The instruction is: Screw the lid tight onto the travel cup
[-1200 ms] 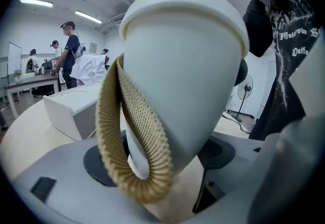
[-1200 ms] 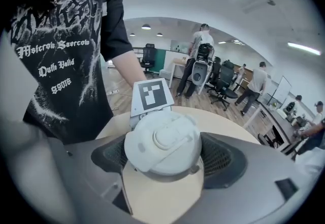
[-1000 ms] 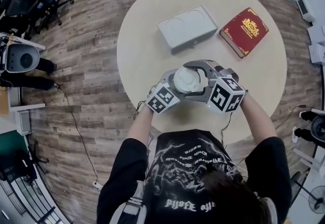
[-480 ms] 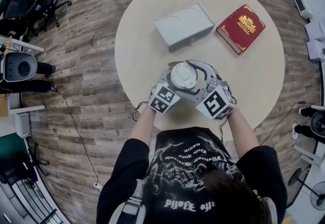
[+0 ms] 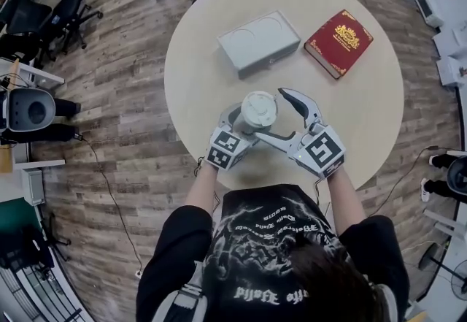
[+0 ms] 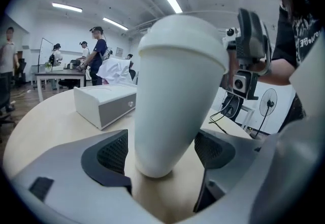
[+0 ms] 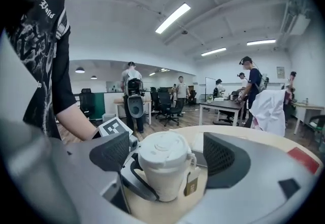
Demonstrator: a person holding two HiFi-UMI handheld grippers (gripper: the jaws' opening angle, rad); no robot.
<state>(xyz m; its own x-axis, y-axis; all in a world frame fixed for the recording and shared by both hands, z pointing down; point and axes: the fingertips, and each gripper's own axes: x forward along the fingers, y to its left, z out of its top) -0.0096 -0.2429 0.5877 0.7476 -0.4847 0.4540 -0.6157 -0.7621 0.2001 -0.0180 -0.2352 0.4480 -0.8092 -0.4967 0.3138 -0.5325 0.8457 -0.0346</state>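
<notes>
The white travel cup (image 5: 258,109) stands upright on the round table (image 5: 197,79) with its white lid (image 7: 163,152) on top; a small tan tag (image 7: 191,185) hangs at its side. My left gripper (image 5: 244,128) is shut on the cup's lower body (image 6: 167,116), a dark pad (image 6: 112,153) on each side. My right gripper (image 5: 269,114) is to the cup's right with its jaws opening. Its pads (image 7: 223,154) stand wide and clear of the lid, which sits a little ahead between them.
A white box (image 5: 259,43) lies behind the cup and a red book (image 5: 338,43) lies to the right of the box. The table's near edge runs just below both grippers. Office chairs, desks and several people fill the room beyond.
My right gripper, closed round the lid a second ago, has let go, spread its jaws and drawn back to the right. The cup and left gripper shifted slightly left.
</notes>
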